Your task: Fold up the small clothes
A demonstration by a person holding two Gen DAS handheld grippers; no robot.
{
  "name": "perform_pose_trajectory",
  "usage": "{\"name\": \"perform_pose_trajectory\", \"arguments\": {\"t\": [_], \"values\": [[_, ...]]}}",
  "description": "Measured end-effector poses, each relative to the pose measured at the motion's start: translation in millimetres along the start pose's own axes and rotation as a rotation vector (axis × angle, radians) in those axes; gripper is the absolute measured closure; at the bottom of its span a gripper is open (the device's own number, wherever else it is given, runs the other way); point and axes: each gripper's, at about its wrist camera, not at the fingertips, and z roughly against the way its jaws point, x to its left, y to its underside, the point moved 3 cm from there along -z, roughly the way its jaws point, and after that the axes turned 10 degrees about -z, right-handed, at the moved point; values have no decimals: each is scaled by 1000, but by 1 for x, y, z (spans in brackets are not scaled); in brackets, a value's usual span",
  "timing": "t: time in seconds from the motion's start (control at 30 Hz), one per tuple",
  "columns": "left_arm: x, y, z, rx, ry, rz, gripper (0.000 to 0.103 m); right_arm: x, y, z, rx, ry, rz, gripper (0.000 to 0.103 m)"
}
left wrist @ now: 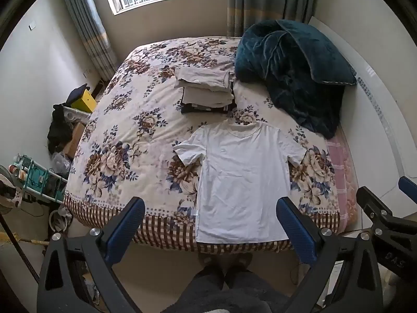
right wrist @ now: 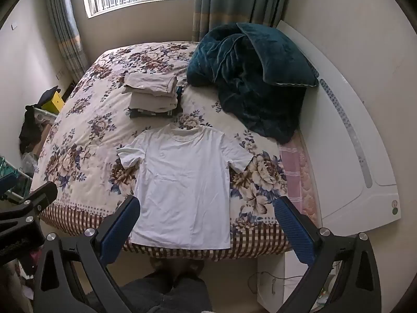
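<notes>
Evidently laid flat for folding, the white T-shirt (left wrist: 243, 180) lies spread at the bed (left wrist: 125, 135) edge, below the folded stack (left wrist: 204, 88); left hand-held gripper (left wrist: 209, 224) and right hand-held gripper (right wrist: 207, 221) hover above, jaws wide apart, holding nothing

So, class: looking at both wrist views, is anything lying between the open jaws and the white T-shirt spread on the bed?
Nothing visible does. The white T-shirt lies flat and uncovered at the bed's near edge. The folded pile and teal blanket sit beyond it. Left gripper and right gripper hang open above.
</notes>
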Motion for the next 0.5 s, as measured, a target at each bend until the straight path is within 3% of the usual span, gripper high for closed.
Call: {"name": "perform_pose_trajectory", "arguments": {"t": [0.5], "values": [[-6,-4,8,-19,2,-5,0,-4,1,7,-8,0,-1,0]]}}
